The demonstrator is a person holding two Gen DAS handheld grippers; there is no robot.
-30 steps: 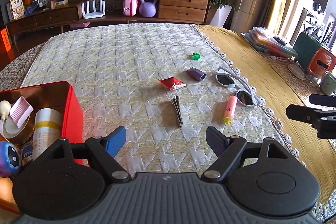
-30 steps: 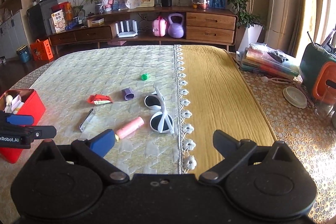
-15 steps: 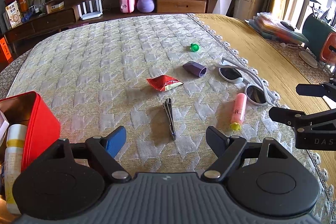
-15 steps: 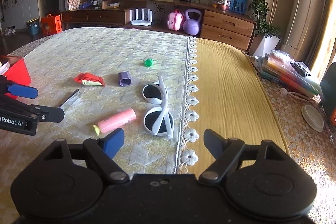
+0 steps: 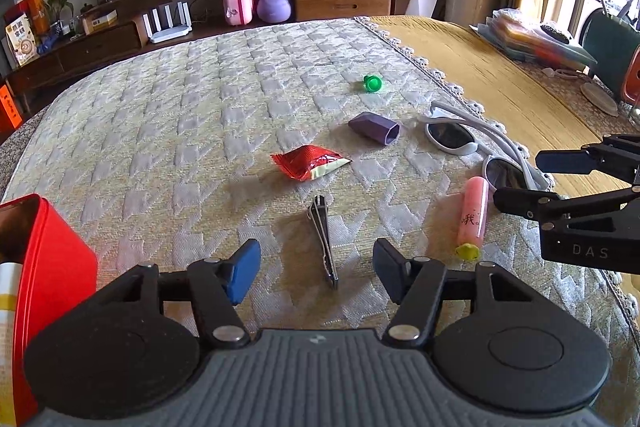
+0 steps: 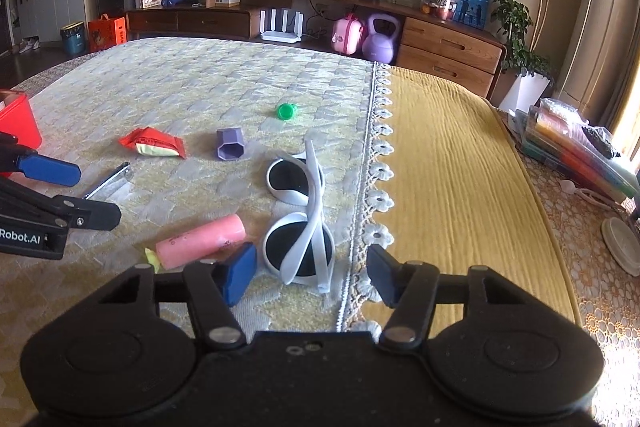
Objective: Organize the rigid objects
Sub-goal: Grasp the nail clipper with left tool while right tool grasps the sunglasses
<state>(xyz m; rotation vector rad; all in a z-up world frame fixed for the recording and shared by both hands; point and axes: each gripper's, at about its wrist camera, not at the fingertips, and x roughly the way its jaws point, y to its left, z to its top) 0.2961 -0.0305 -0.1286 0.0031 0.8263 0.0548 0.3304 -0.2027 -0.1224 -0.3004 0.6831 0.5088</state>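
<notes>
Nail clipper (image 5: 323, 241) between closing left gripper (image 5: 316, 269) fingers; sunglasses (image 6: 302, 211) between closing right gripper (image 6: 311, 273) fingers

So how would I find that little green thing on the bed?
Start on the pale quilted cover and go to its lace edge beside the yellow blanket. Beyond the white sunglasses and the purple cap, alone, sits the green cap: smallest, round, the only green thing.

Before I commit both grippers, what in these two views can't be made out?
- Red tin: contents cut off by the left edge in the left wrist view; only a corner shows in the right wrist view.
- Nail clipper: near end hidden behind the left gripper in the right wrist view.
- Pink tube: printed lettering too small to read.
</notes>
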